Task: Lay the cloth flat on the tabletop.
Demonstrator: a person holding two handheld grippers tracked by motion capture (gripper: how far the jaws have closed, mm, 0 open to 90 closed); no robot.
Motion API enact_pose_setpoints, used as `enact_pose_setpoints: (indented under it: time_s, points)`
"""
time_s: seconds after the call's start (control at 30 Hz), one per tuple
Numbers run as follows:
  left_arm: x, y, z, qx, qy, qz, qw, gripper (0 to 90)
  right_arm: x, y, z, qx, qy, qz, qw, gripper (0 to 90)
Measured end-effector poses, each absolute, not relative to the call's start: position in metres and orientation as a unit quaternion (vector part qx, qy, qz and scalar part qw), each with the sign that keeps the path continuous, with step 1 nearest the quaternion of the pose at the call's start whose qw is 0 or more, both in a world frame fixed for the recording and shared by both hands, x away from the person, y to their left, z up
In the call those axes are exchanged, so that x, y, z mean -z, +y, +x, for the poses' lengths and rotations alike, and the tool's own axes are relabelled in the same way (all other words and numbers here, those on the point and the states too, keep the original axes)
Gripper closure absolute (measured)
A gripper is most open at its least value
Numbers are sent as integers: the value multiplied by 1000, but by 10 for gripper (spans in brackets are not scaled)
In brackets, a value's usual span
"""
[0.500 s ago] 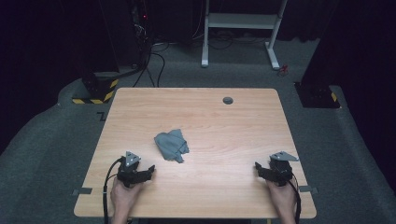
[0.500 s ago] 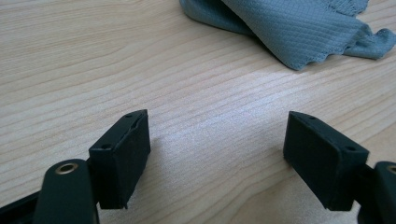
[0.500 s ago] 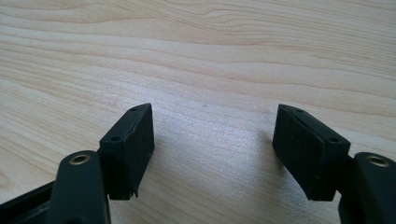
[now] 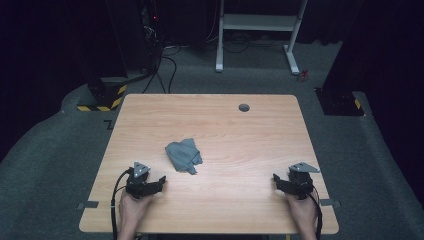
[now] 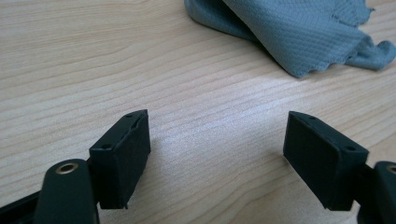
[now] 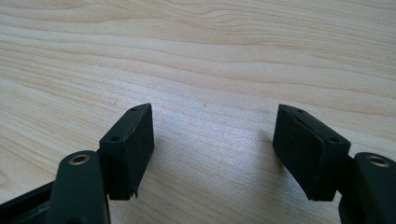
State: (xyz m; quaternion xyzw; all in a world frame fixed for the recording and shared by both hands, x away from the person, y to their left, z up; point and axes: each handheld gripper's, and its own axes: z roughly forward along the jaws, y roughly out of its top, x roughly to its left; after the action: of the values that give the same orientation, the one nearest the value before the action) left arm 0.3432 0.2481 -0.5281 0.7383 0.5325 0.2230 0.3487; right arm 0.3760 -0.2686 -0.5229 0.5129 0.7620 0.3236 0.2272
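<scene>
Here, with my left gripper [image 4: 161, 180] and right gripper [image 4: 275, 178] both spread wide and empty, I should approach the crumpled grey cloth [image 4: 183, 155] mid-table low, pinching one loose edge.

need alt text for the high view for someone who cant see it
A crumpled grey cloth lies left of centre on a light wooden table. At the near edge, a person's hands hold the left tongs and the right tongs, both open and empty, apart from the cloth. Dark floor surrounds the table.
</scene>
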Motion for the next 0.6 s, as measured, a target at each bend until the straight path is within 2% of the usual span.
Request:
enact_pose_setpoints:
  time_s: [0.6]
  points:
    - [527, 244, 343, -226, 526, 736, 362, 250, 523, -269, 376, -323, 762, 512, 228, 293]
